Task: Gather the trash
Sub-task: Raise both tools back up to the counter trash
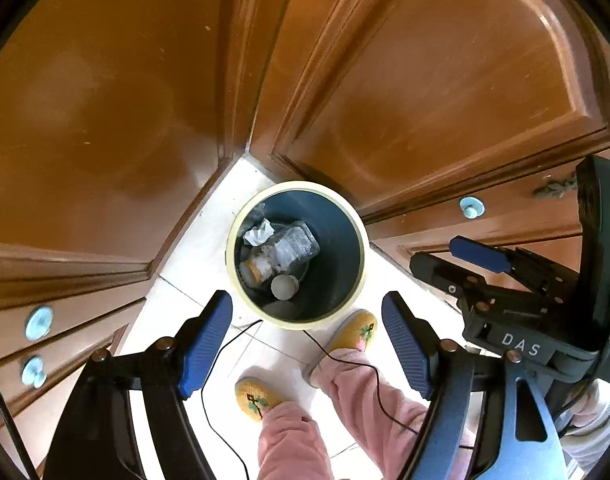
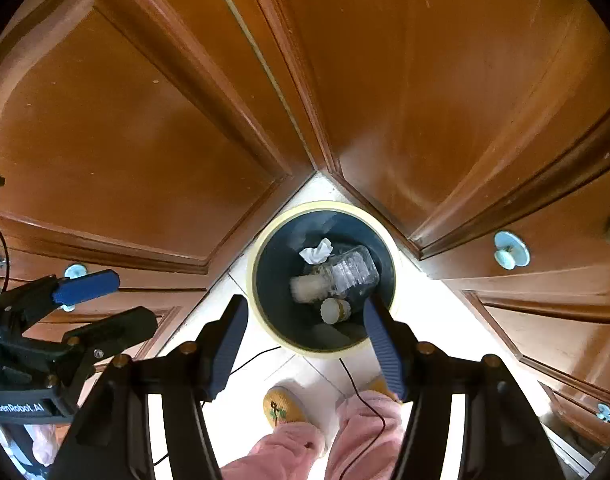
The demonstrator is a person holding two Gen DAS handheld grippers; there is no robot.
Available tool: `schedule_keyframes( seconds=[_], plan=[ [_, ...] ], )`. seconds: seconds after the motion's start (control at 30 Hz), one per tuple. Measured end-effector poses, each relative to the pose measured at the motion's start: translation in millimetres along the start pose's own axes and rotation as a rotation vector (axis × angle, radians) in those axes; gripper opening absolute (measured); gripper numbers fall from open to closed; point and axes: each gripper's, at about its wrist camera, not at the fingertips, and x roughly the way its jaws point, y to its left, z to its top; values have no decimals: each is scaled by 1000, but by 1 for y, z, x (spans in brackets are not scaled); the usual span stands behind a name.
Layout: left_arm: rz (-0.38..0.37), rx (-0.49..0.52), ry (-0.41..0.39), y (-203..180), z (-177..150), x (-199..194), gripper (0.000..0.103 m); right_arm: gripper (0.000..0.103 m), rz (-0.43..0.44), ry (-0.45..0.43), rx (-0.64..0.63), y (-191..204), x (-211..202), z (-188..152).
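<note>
Blue ribbed pads line both claws, and both stand spread wide with nothing between them: the left claw (image 1: 307, 344) and the right claw (image 2: 305, 346) hang side by side above the round dark bin with a cream rim (image 1: 265, 318), which stands on the pale tiled floor (image 1: 197, 240) in a corner of brown wooden cabinet doors (image 1: 445, 92). All the trash in view lies at the bottom of that bin. A crumpled white tissue (image 2: 317, 252) rests against a clear plastic bottle (image 2: 351, 272) lying on its side; beside them are a small jar with a pale lid (image 2: 335, 311) and a whitish cup-like piece (image 2: 305, 288), hard to identify. I judge the tissue soft and nearly weightless, best pinched at a fold; the bottle looks light, smooth and easily dented, so its middle seems the safest hold.
</note>
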Motion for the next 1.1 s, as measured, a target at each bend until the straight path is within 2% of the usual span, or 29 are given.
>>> schedule_keyframes(
  seconds=[0.27, 0.4, 0.57, 0.73, 0.93, 1.1],
  plan=[
    [15, 24, -63, -33, -6, -78, 79, 61, -51, 7, 13, 7, -66, 1],
    [38, 94, -107, -67, -9, -121, 80, 61, -114, -12, 14, 13, -109, -8],
    [26, 158, -147, -102, -12, -173, 80, 61, -178, 0, -11, 20, -169, -18],
    [40, 242, -234, -134, -18, -225, 85, 61, -237, -27, 6, 28, -224, -19],
    [72, 337, -314, -163, -23, -267, 87, 61, -289, -103, 55, 33, -284, -16],
    [68, 379, -373, -181, -9, -309, 87, 61, -255, -249, 164, 27, -329, -20]
  ],
)
